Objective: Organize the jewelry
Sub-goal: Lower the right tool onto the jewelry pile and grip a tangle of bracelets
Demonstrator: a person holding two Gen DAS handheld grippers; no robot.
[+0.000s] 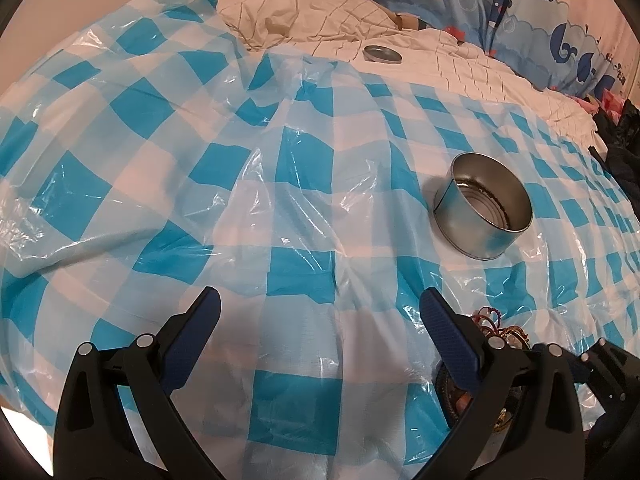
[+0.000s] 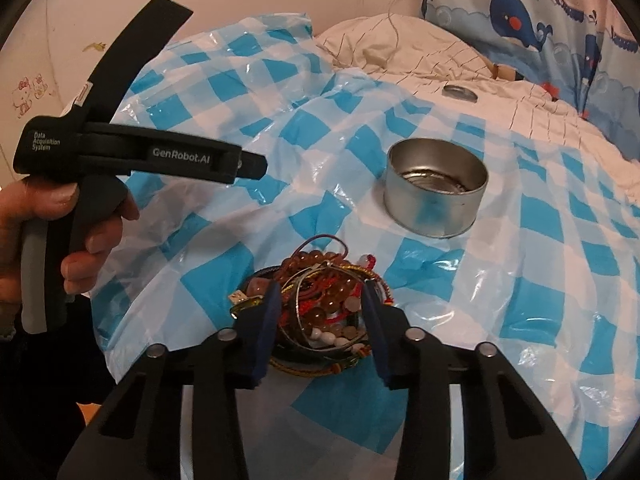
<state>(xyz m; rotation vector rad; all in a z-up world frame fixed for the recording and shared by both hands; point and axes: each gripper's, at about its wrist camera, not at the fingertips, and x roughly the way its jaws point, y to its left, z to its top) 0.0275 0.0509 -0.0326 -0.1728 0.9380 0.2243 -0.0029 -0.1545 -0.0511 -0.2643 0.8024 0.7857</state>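
Left wrist view: the left hand-held gripper (image 1: 320,312) hangs with its jaws spread wide and nothing between them, over the checked plastic sheet (image 1: 200,152) that covers the bed. An open tin (image 1: 486,208) stands on the sheet ahead and to the right; its lid (image 1: 382,54) lies well apart on the white bedding (image 1: 480,68). Part of the jewelry pile (image 1: 496,328) peeps out behind the right finger.

Right wrist view: the right hand-held gripper (image 2: 324,308) has its jaws partly closed around the jewelry pile (image 2: 320,300), a tangle of amber beads, thin bangles and red cords lying on the sheet (image 2: 520,280) near the tin (image 2: 436,188). Whether the pads already press on it I cannot tell. A hand (image 2: 60,232) holds the left tool off to the side.

The pile looks light but loose and snarled: beads are hard and slippery, cords soft, bangles stiff. Pinching a bangle or a bead strand across its middle seems safest; a grip on a single cord would likely drag the whole tangle along.
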